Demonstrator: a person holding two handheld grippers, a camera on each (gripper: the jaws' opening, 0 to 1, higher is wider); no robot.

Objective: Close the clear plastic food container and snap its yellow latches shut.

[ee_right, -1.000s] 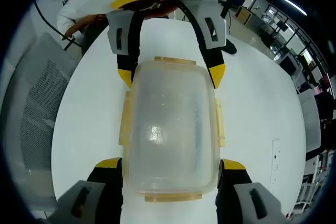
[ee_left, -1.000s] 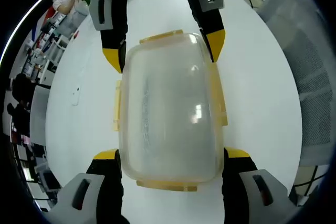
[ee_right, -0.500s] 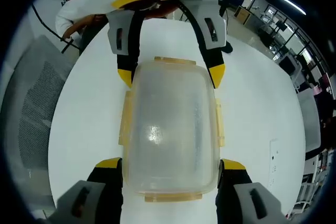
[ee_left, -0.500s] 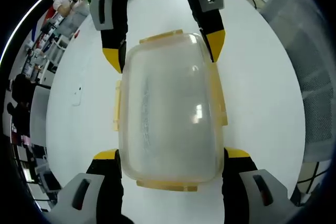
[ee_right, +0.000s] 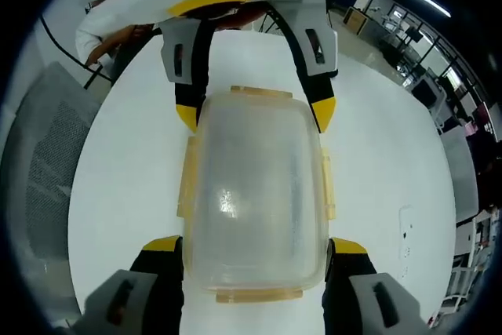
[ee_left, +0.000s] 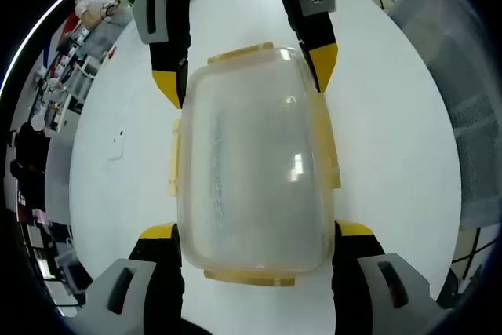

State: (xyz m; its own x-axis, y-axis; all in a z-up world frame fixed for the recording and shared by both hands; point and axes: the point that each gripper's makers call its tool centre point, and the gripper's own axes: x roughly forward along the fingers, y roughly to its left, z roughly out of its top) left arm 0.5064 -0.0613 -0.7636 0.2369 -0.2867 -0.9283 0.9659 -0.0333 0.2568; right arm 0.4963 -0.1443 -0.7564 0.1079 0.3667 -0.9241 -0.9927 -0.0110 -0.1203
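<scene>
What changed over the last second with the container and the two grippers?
Nothing visibly changed apart from the background shifting slightly. The container sits lid-on on the white table, the left gripper straddling one end and the right gripper the other, as before.

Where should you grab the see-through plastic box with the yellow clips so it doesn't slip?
Probably by its two short ends, one gripper from each end. The clear rounded plastic food container is longer than wide, and yellow latches stick out along its long sides, so the ends leave them free. That is how the left gripper and right gripper straddle it now, each around one end.
</scene>
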